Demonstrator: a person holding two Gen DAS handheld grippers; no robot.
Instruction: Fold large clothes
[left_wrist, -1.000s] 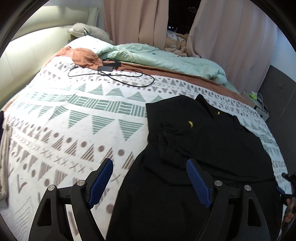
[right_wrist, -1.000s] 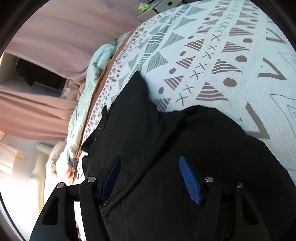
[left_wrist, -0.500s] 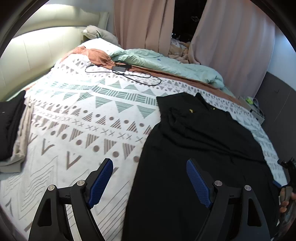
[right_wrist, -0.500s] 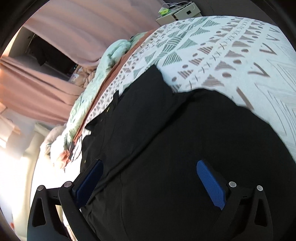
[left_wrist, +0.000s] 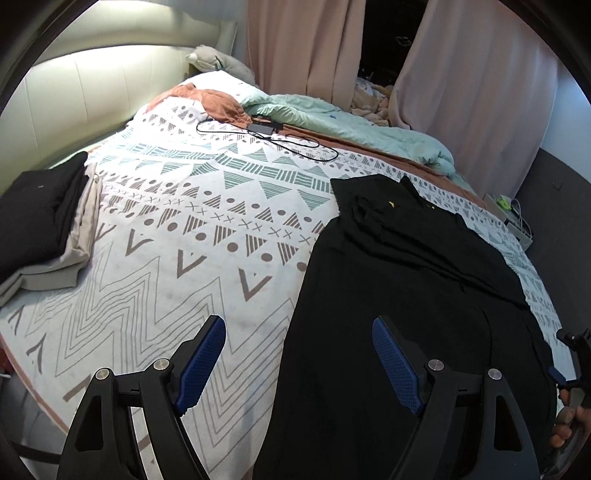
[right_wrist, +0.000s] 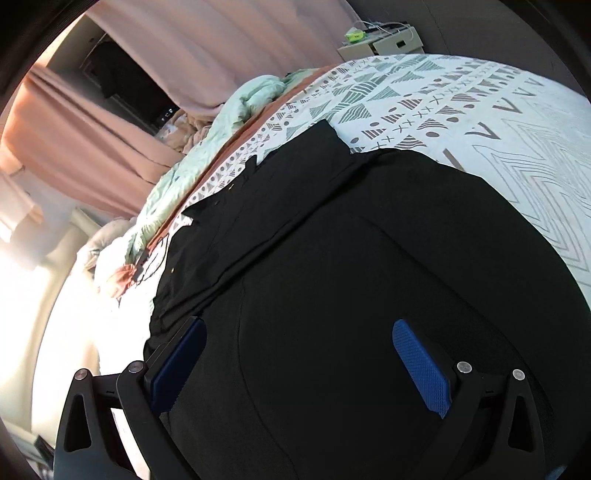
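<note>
Hovering over the bed, both tools hold nothing: left gripper has its jaws spread wide above the near-left edge of the black polo shirt, right gripper is likewise spread above the shirt's lower body. Shirt lies face up on the patterned bedspread, collar toward the mint duvet, both sleeves apparently folded in across the chest, hem end toward the person. Likely step: side folds done, lengthwise fold pending. Next move probably calls for each gripper to drop to a hem corner, pinch it, and carry it up to the collar. Stack of folded clothes sits well apart at the left; charger cable lies beyond the shirt, not touching it.
</note>
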